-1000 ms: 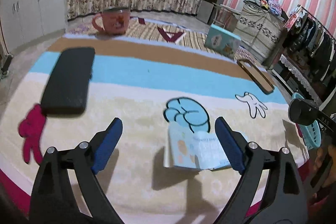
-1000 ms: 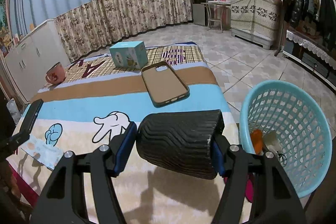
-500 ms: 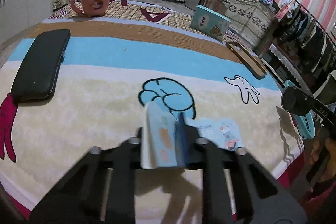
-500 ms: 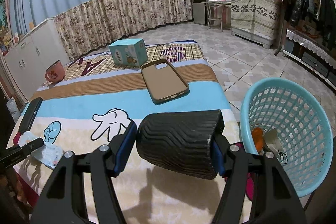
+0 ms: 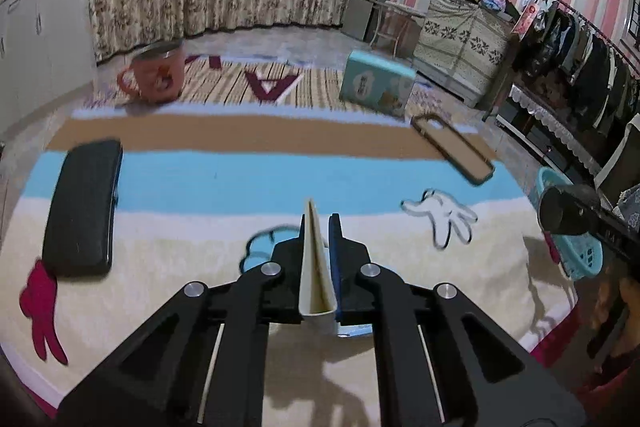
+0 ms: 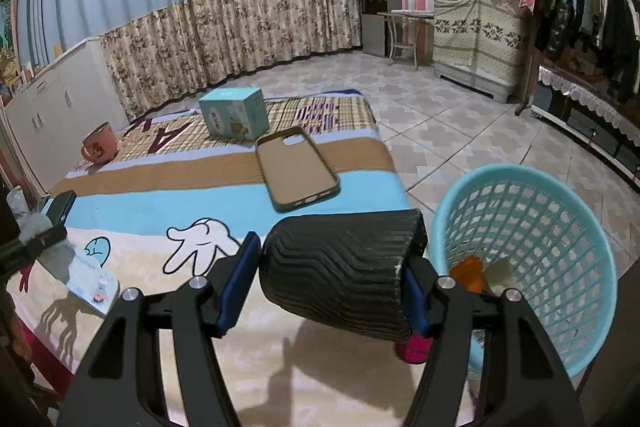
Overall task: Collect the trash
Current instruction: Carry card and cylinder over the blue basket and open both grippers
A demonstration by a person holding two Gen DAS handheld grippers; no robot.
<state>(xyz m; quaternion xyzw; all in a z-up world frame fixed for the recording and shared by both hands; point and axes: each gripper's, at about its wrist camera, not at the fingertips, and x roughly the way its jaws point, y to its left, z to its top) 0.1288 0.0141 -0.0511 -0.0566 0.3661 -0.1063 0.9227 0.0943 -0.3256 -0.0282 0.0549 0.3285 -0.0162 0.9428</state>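
**Both tongs loaded: wrapper left, cup sleeve right**

Left gripper (image 5: 318, 231) was clenched on a thin wrapper (image 5: 316, 267), pinched edge-on between the pads, its printed tail hanging below toward 6 o'clock. In the right wrist view that tail (image 6: 94, 281) drooped just above the blanket (image 6: 208, 195). Judgement: light, limp film, no stiffness, slippery surface; a grip on a folded or doubled section holds better than a single edge, and a fast swing could flap it loose.

Right gripper (image 6: 332, 267) was grasping a black ribbed cup (image 6: 340, 267) sideways, pads on its two ends. Judgement: light, somewhat crushable, ribs give good friction; an end-to-end squeeze looked secure, but too much force would dent it.

Blue basket (image 6: 528, 247) sat off the blanket edge at 3 o'clock of the right tongs, some trash already inside. Judgement: the cup was near the rim, the wrapper well apart from it.

Phone (image 5: 84, 211) at 9 o'clock of the left tongs, mug (image 5: 156, 75) at 11, box (image 5: 376, 87) at 1, phone case (image 5: 452, 151) at 2. Judgement: these were probably not trash.
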